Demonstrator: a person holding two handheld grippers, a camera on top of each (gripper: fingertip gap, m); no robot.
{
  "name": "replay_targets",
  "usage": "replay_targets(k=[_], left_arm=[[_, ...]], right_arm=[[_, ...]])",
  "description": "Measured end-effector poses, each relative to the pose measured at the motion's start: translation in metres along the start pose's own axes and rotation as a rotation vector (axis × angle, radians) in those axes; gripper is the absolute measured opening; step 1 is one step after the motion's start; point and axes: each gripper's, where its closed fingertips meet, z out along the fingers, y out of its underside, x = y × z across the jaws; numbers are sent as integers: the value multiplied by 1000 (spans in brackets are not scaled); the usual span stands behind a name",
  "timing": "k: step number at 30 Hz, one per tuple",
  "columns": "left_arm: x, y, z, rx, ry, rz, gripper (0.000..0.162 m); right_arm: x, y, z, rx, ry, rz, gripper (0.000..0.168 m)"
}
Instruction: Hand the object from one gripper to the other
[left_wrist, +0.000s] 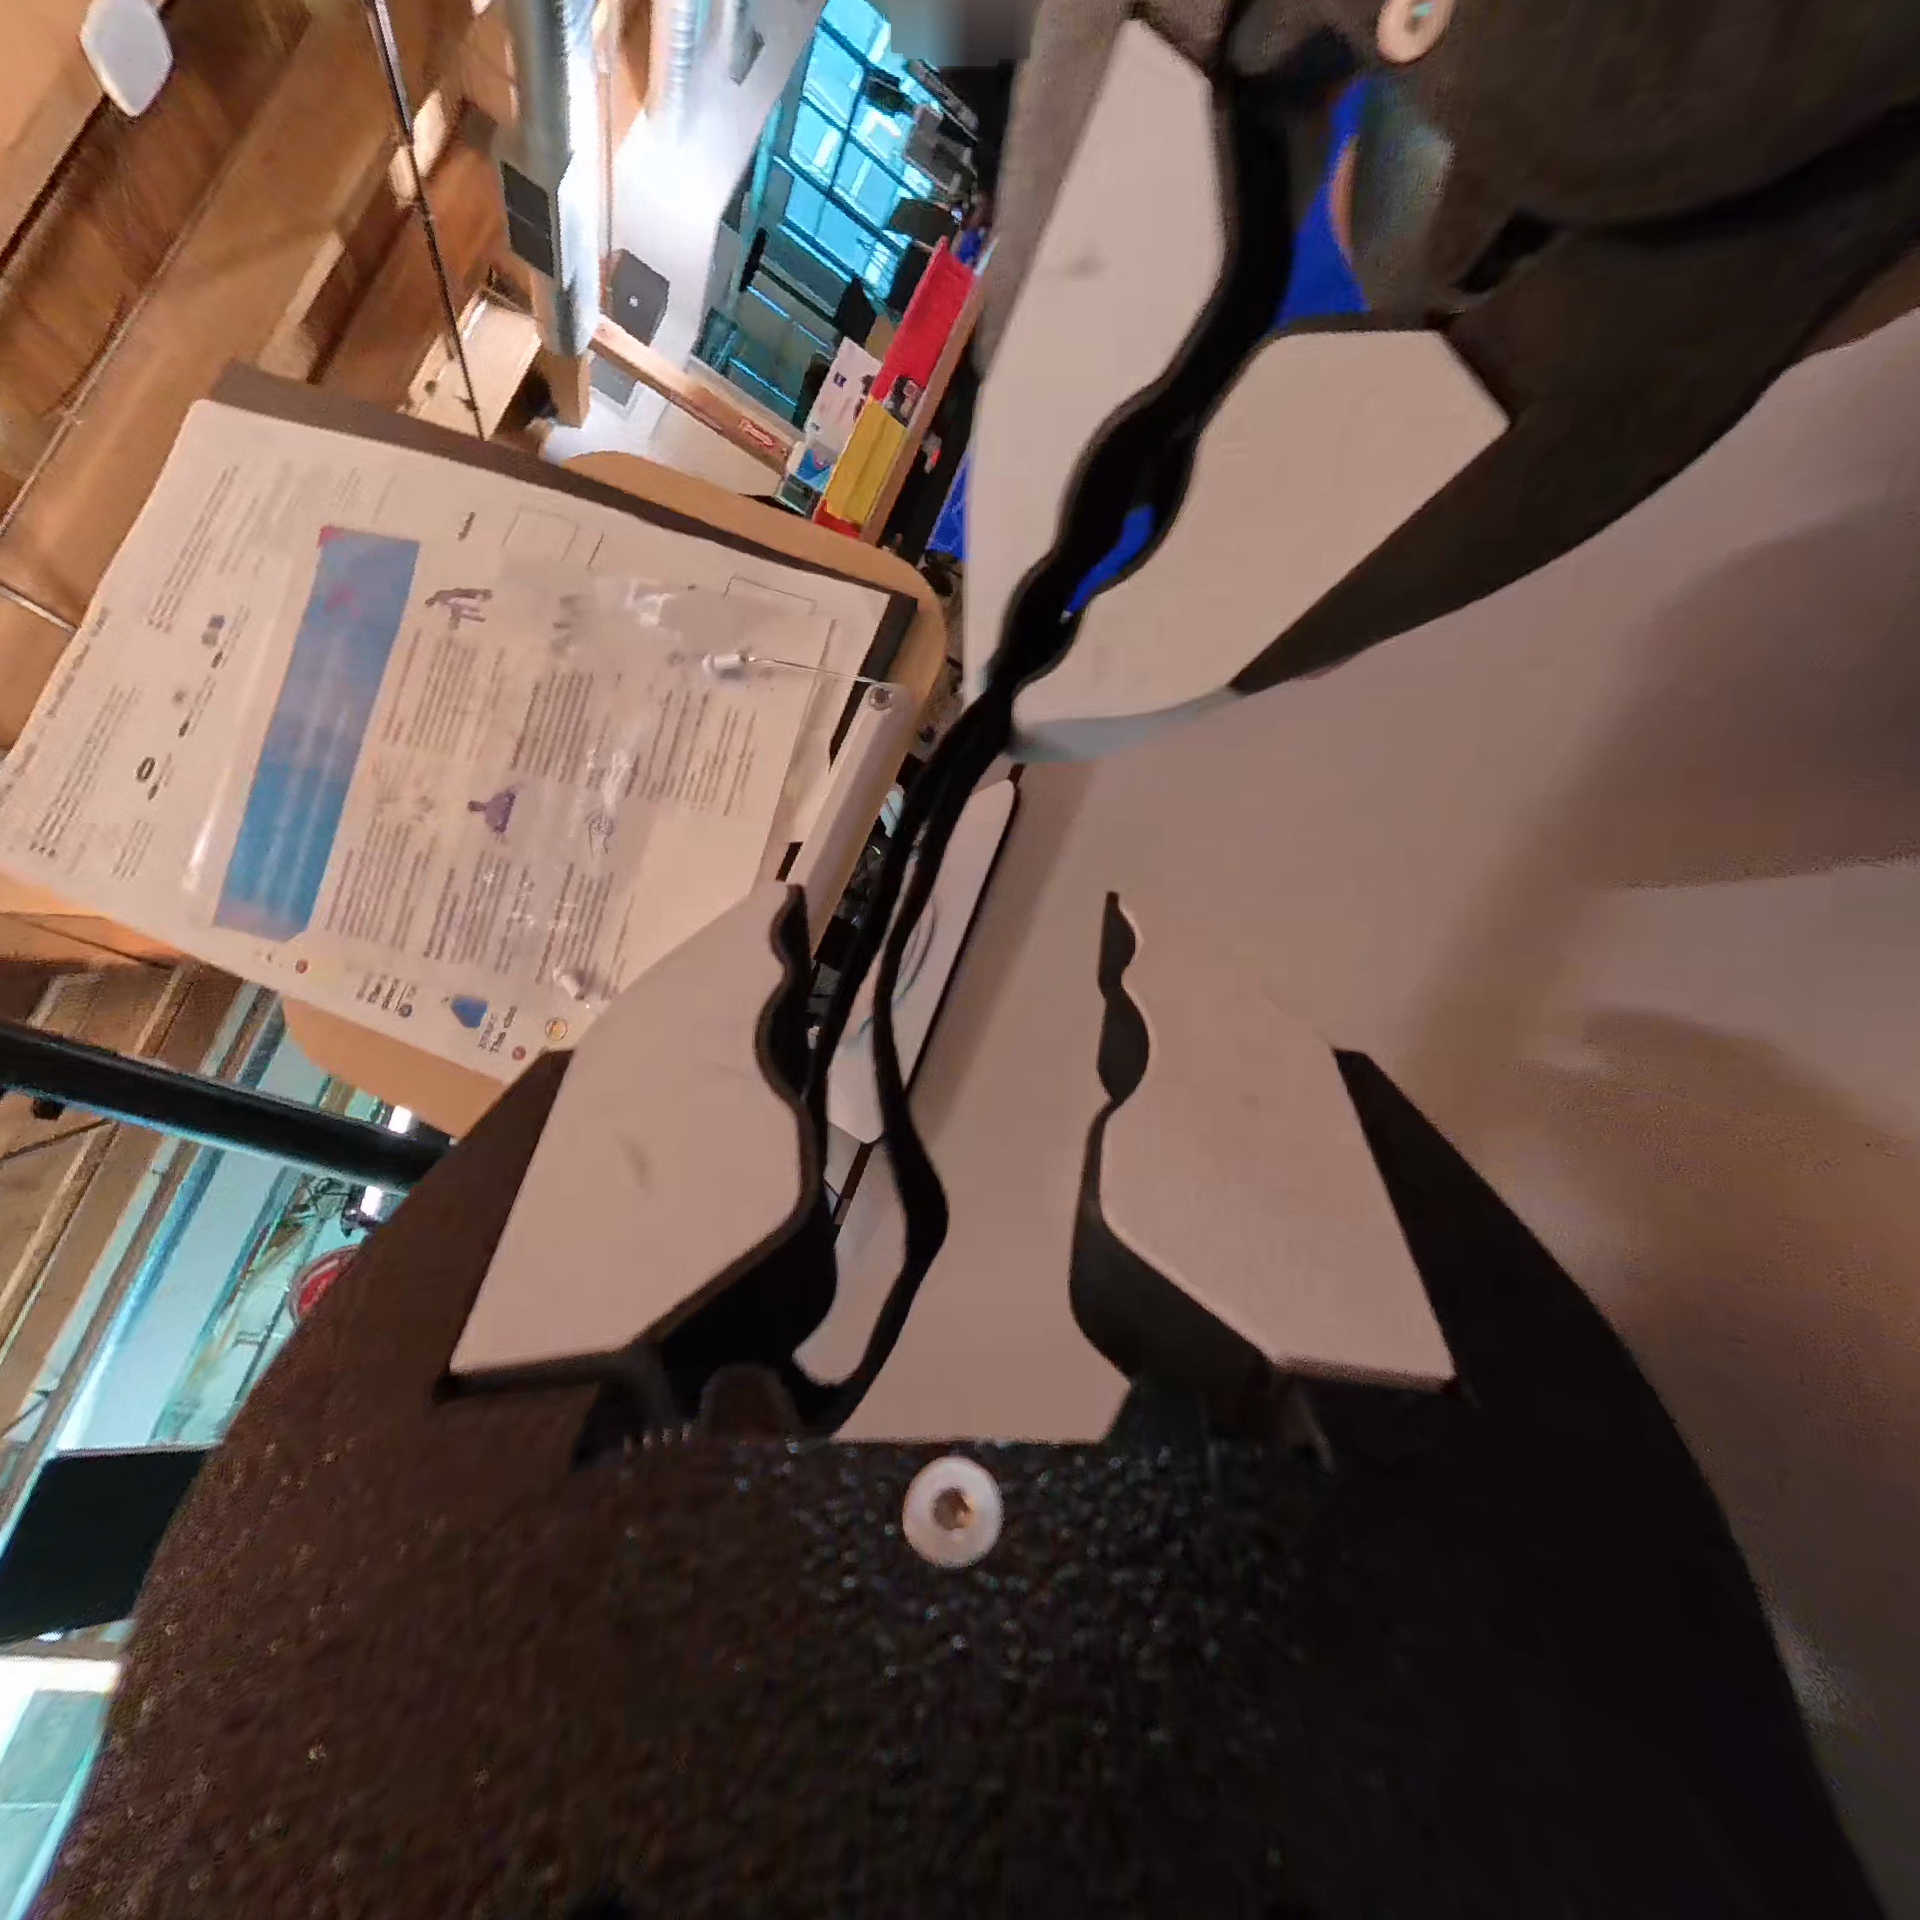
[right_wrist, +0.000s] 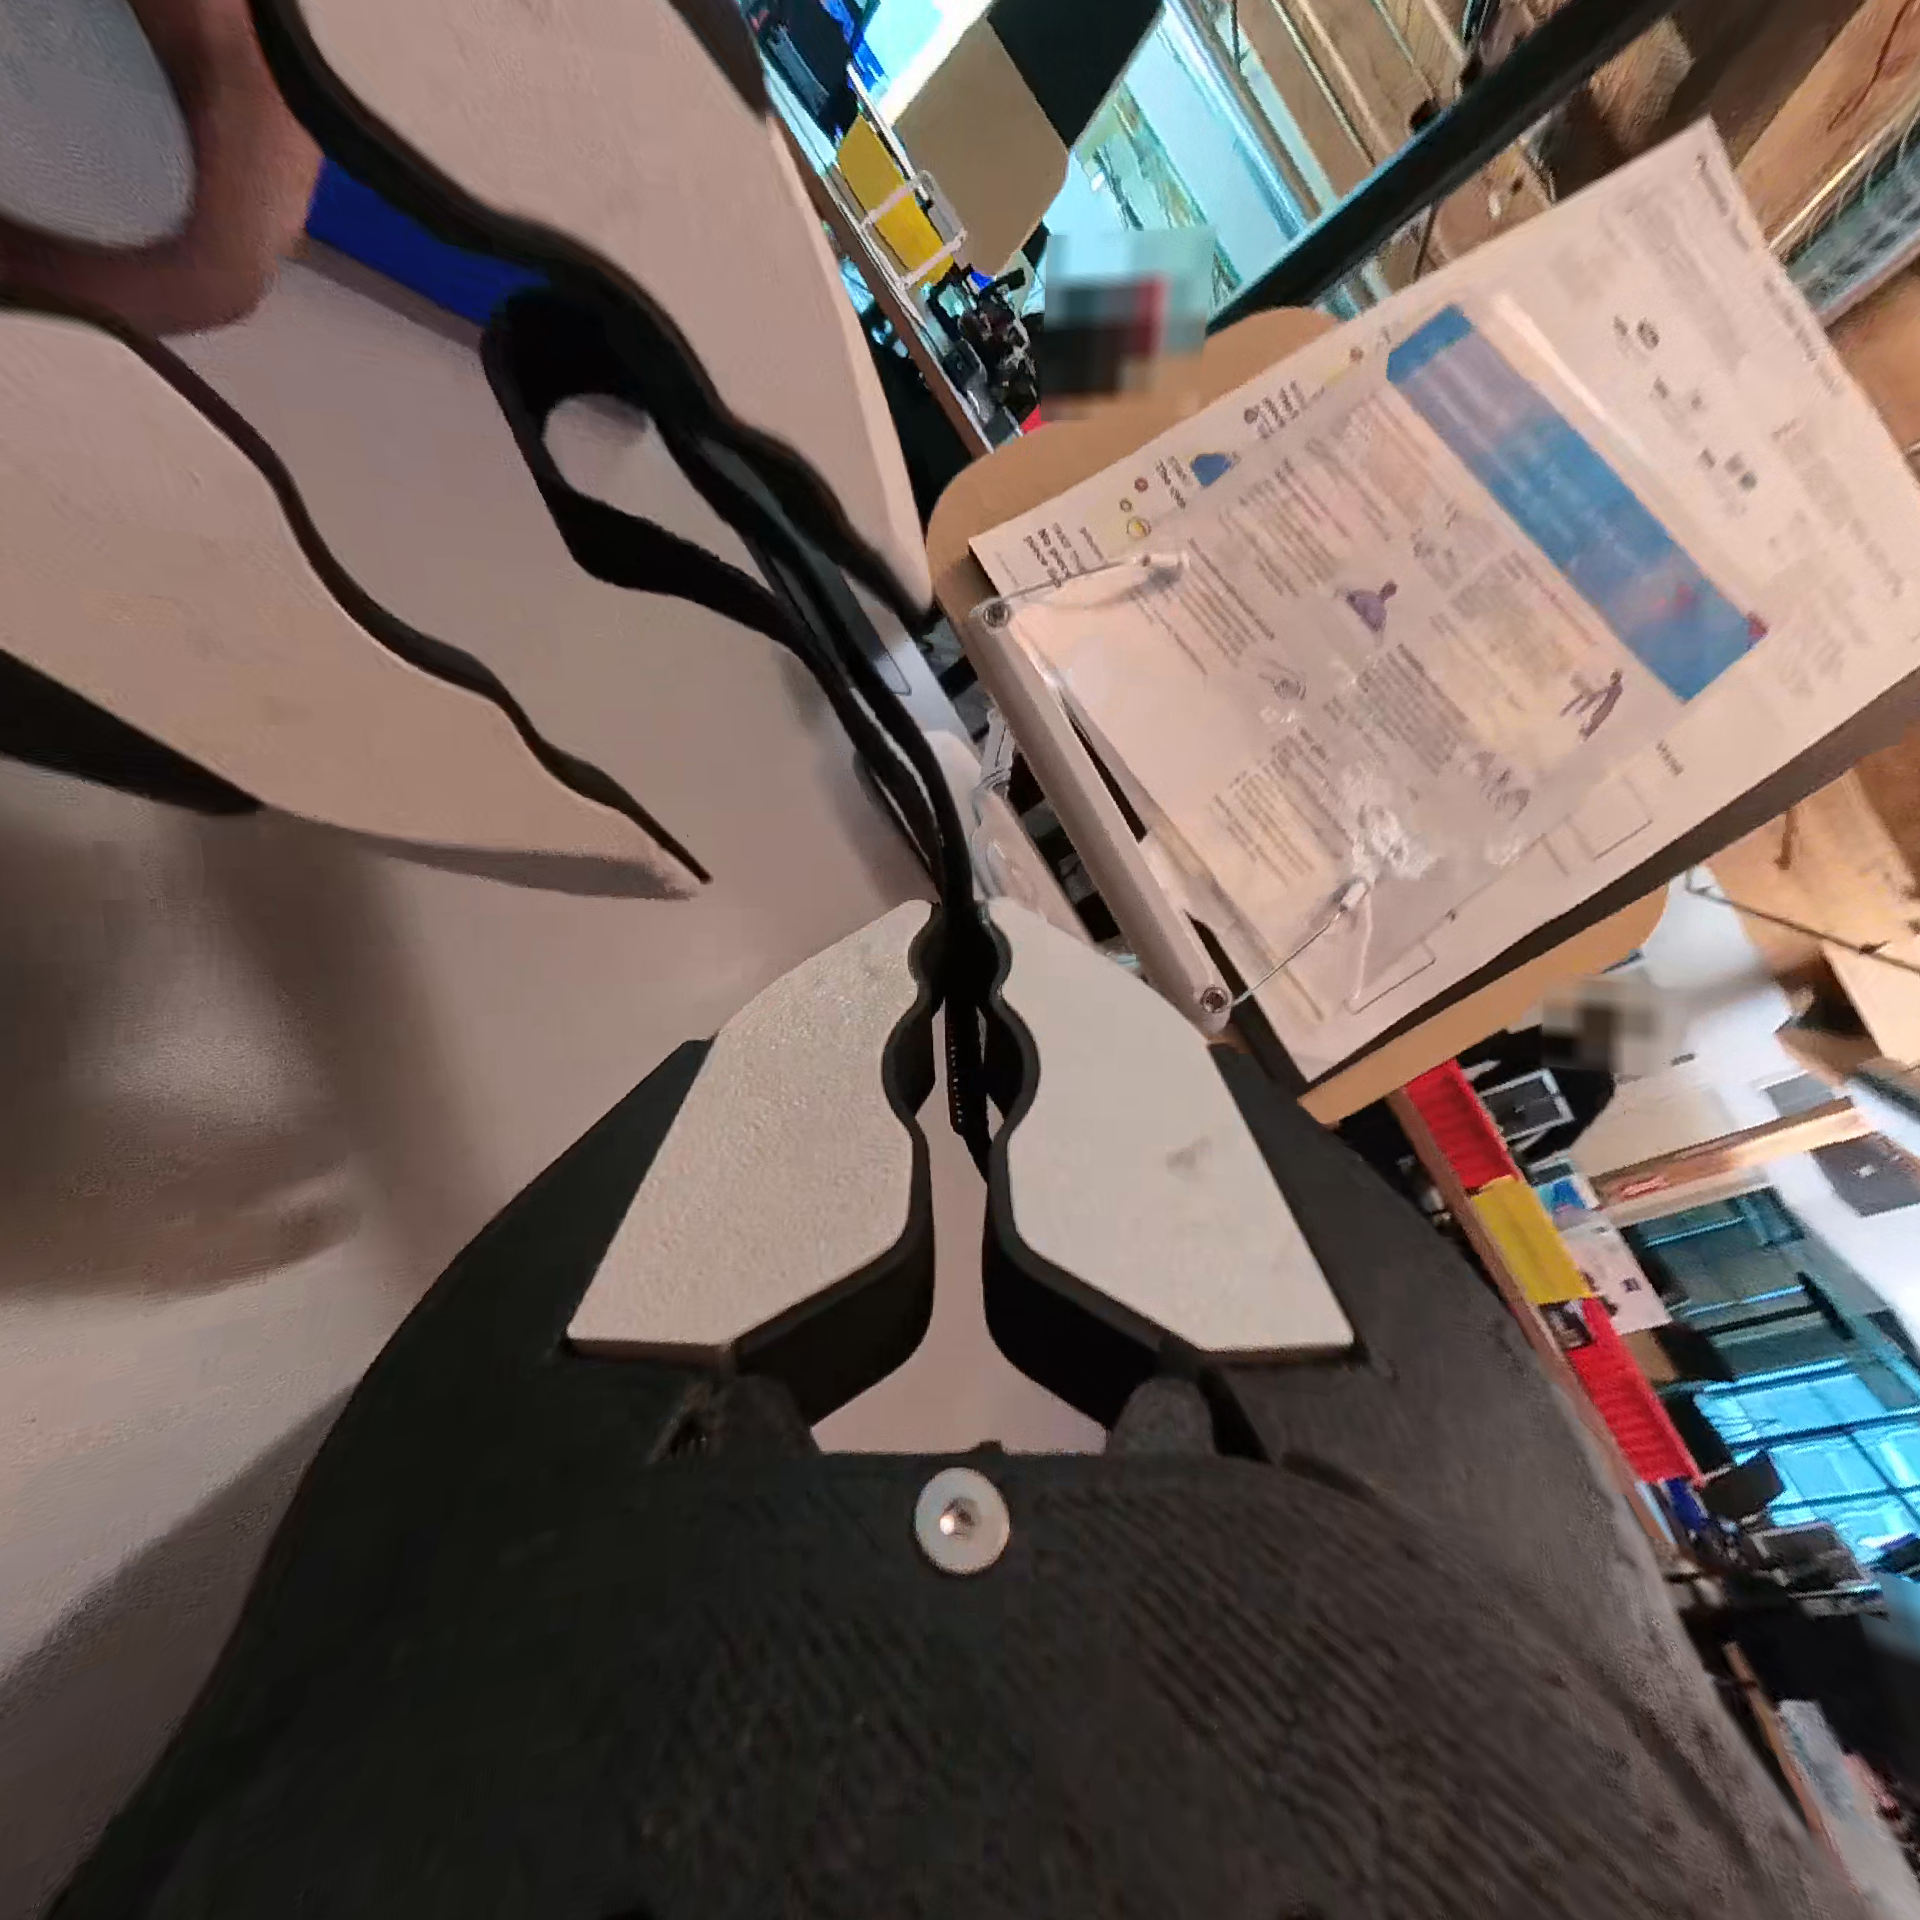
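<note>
- The white tabletop (left_wrist: 1455, 831) is lying smooth and matte behind both tools, filling much of each view.
- The left gripper (left_wrist: 951, 1039) is showing a grainy black body, a pale screw at its middle and two flat grey pads with wavy black inner edges; its jaws are standing spread wide, and the loop's lower bend is hanging between them, closer to one pad; whether it touches is unclear.
- The right gripper (right_wrist: 961, 997) is built the same, with speckled grey pads on a ribbed black body; its jaws are pressing together on the strap near the tips.
- A printed sheet (right_wrist: 1455, 623) under a clear plastic cover is leaning on a brown board at the table's edge, close beside the two tools.
- The black strap loop (right_wrist: 727, 561), the thing being handed over, is stretching as a thin, flat, flexible band from the right gripper's pinch into the left gripper's gap, in the air above the table.
- Red and yellow bins (right_wrist: 1507, 1216) are sitting on a shelf farther back, blurred.
- Something blue (left_wrist: 1117, 551) is peeking between the right gripper's pads; what it is cannot be told.
</note>
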Motion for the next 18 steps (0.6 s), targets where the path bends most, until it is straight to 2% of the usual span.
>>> replay_targets(k=[3,7,8,9,11,14,15,18], left_arm=[[0,4,3,-54,-27,64,45],[-4,7,3,-57,-62,47,5],[-4,8,3,-52,-44,9,5],[-5,9,3,-46,-35,-63,4],[-15,13,2,-26,-52,-249,4],[-29,12,-2,110,-11,-633,4],[-33,6,-5,194,33,-780,4],[-41,-14,-18,454,207,-1114,4]], right_arm=[[-4,-10,-2,35,-15,-15,4],[-7,-12,-2,55,-37,6,5],[-6,-13,-2,74,-37,31,5],[-1,-15,-3,114,-13,70,13],[18,-21,-9,220,49,258,42],[36,-23,-14,341,-46,682,68],[37,-25,-15,378,-107,791,70],[15,-38,-17,467,-389,995,56]])
